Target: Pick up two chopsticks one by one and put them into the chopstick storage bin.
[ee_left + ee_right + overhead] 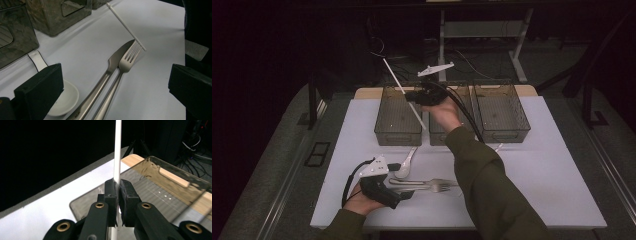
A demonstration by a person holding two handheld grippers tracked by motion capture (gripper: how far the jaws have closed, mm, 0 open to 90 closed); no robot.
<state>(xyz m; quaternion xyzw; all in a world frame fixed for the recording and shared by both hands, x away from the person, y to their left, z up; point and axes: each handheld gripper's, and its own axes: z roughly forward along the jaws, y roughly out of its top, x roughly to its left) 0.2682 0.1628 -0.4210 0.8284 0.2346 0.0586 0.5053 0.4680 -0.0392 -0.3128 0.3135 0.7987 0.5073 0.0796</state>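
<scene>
Right gripper view: white stick is pinched by right tool over left bin, left tool wide; thin grip, stick could swivel and miss.

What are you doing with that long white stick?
A person holds a gripper in each hand. The right gripper is shut on a white chopstick and holds it above the left bin of three clear bins. The left gripper, its jaws open, sits low over the white mat by a fork, a knife, a white spoon and a second chopstick.
</scene>
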